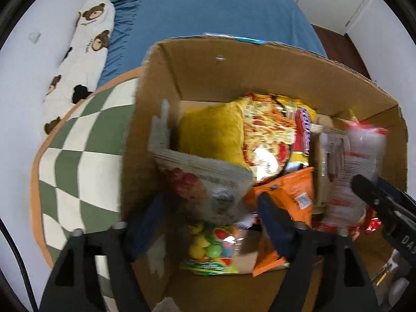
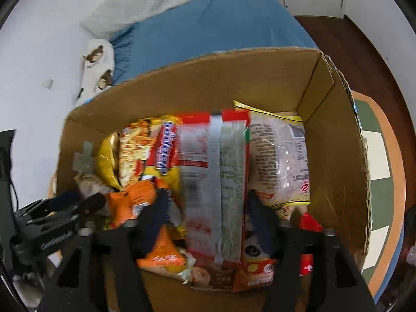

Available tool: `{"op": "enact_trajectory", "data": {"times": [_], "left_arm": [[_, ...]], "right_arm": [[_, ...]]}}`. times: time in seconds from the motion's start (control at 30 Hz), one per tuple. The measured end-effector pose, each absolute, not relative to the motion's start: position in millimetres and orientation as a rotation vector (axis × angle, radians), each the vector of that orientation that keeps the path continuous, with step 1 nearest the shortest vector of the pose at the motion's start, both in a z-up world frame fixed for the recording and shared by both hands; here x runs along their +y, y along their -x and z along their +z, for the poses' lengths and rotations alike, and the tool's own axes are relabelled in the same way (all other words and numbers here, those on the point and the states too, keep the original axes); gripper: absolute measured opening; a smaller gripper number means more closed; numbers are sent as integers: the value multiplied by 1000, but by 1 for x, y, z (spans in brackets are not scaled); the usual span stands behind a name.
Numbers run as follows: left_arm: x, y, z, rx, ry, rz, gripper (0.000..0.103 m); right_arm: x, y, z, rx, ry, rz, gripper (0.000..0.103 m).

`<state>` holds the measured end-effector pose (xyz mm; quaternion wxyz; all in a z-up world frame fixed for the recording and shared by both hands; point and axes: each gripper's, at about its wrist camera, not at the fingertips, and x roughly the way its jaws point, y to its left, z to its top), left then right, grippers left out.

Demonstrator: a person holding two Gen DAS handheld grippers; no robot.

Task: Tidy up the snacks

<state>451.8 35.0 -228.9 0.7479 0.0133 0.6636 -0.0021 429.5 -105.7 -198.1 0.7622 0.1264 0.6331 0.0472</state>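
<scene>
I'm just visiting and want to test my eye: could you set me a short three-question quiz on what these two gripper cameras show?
1. True or false: the brown cardboard box is empty.
2. What lies between the right gripper fingers? A) a red-and-white flat snack packet B) a bear-print white pillow C) nothing
3. Which floor covering lies beside the box in the left gripper view?

Key: 1. False, snack packets fill it. 2. A, though the pads do not press it. 3. A green-and-white checked rug with an orange border.
</scene>
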Motion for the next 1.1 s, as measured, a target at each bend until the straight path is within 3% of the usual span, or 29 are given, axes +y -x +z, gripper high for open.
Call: {"op": "enact_trajectory", "data": {"times": [0.07, 0.17, 0.7, 1.1], "left_arm": [[32, -453, -229, 1436, -32, -2, 88], [29, -454, -228, 1431, -35, 8, 88], [18, -413, -193, 1318, 3, -32, 88], [19, -338, -131, 1154, 14, -54, 88]], "right_arm": [[-107, -429, -200, 1381, -264, 94, 84], [-111, -427, -202, 1390, -247, 80, 97], [-122, -377, -166, 1315, -140, 35, 99], [-121, -310, -97, 1164, -110, 39, 100]]}}
